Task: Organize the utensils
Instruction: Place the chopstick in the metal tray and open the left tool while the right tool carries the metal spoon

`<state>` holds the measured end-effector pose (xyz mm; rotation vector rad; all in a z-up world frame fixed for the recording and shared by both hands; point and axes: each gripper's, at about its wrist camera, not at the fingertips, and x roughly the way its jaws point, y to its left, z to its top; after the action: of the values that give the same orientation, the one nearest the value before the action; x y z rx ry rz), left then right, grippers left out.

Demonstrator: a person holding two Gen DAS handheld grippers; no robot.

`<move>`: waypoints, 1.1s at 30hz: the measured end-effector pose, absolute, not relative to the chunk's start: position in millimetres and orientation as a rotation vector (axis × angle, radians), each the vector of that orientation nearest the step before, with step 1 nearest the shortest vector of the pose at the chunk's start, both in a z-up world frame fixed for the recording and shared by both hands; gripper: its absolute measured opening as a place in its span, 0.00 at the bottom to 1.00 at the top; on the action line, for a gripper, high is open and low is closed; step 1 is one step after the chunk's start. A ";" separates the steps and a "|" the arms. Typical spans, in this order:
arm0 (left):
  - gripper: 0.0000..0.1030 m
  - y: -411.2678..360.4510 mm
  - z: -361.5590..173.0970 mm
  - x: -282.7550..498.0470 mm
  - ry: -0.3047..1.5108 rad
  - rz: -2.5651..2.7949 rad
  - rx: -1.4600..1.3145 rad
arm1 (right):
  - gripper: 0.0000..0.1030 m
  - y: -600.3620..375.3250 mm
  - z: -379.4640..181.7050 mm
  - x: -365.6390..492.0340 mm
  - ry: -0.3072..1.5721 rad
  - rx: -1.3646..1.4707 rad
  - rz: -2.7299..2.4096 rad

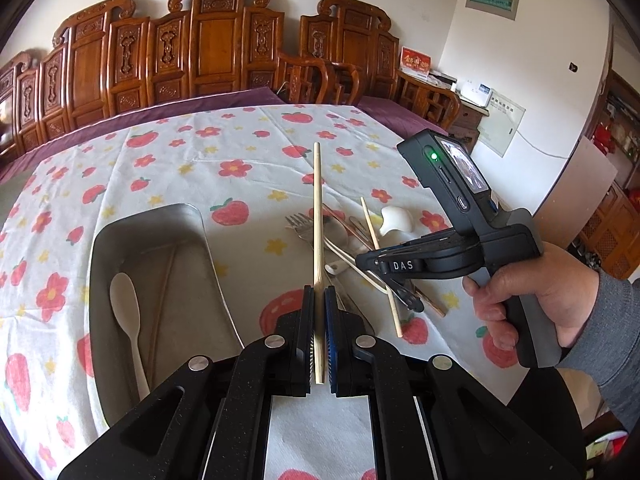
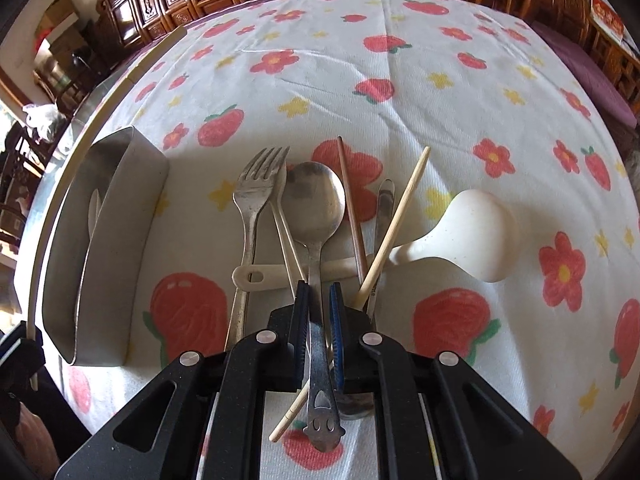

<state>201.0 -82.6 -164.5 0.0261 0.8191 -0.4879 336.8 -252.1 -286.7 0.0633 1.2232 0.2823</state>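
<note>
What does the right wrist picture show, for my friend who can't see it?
The right tool is closing around a metal spoon's handle in a utensil pile: a fork, chopsticks and a white ladle. They lie on a strawberry tablecloth, with a metal tray to the left.

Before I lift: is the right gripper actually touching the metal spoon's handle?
Touching. The right wrist view shows the right gripper pads closed against the metal spoon handle.

"DAS" in white letters on the right gripper (image 1: 408, 300)
</note>
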 end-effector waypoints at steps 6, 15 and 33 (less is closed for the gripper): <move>0.04 -81.7 -165.3 201.1 0.817 -0.485 0.026 | 0.07 -245.3 -284.5 331.6 1.215 0.048 0.295; 0.04 -73.5 -162.8 201.3 0.809 -0.468 0.017 | 0.07 -256.1 -263.6 323.4 1.139 0.037 0.278; 0.04 -3.2 -148.8 187.3 0.804 -0.339 -0.049 | 0.07 -240.9 -220.9 294.3 1.033 0.019 0.374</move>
<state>187.3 -3.2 -148.8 -0.0490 0.8041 -0.3395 294.3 -240.9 -220.9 0.0189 1.0327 0.3741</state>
